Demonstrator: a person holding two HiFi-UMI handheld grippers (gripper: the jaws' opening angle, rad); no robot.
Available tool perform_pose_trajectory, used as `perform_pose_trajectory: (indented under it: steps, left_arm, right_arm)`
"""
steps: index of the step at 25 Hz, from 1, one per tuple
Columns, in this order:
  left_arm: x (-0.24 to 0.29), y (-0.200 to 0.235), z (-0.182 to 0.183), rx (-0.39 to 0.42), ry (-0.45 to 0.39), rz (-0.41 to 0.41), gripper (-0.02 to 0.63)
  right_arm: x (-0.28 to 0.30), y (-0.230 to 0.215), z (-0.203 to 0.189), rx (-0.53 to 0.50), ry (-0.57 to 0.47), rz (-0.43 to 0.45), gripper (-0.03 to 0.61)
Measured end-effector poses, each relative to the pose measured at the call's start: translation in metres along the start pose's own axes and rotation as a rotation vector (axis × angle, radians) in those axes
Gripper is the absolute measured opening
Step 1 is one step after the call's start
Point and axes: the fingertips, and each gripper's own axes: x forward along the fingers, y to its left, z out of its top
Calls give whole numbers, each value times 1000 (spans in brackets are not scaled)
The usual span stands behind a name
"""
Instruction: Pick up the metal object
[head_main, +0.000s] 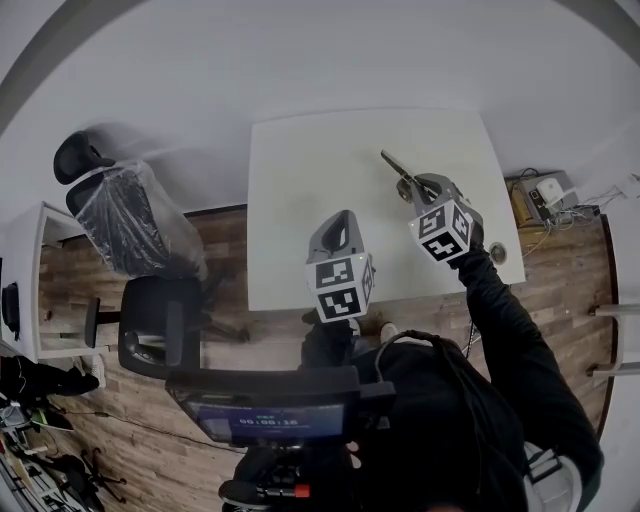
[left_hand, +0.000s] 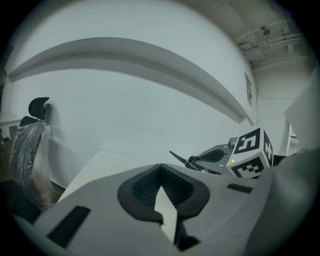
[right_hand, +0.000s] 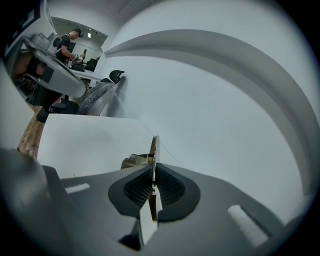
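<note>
The metal object (head_main: 393, 165), a thin flat plate with a hinge-like part, is held above the white table (head_main: 300, 180). My right gripper (head_main: 410, 188) is shut on it at the table's right side. In the right gripper view the plate (right_hand: 155, 147) stands edge-on between the pads of the right gripper (right_hand: 154, 172), with a brass-coloured piece (right_hand: 131, 161) sticking out to the left. My left gripper (head_main: 345, 218) hangs over the table's near edge, shut with nothing in it. The left gripper view shows the left gripper (left_hand: 160, 175) with pads together, and beyond it the metal object (left_hand: 180, 159) held by the right gripper (left_hand: 215, 157).
A plastic-wrapped office chair (head_main: 130, 230) and a black chair (head_main: 160, 335) stand left of the table. A white desk (head_main: 30, 280) is at the far left. Boxes and cables (head_main: 540, 195) lie on the floor at the right. A round grommet (head_main: 497, 252) sits in the table's near right corner.
</note>
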Motion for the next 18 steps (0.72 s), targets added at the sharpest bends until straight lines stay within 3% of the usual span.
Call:
perform_pose_trajectory:
  steps: [18]
  left_arm:
    - [-9, -16, 56, 20, -126, -15, 0]
  right_arm:
    - [-67, -53, 56, 173, -239, -101, 5]
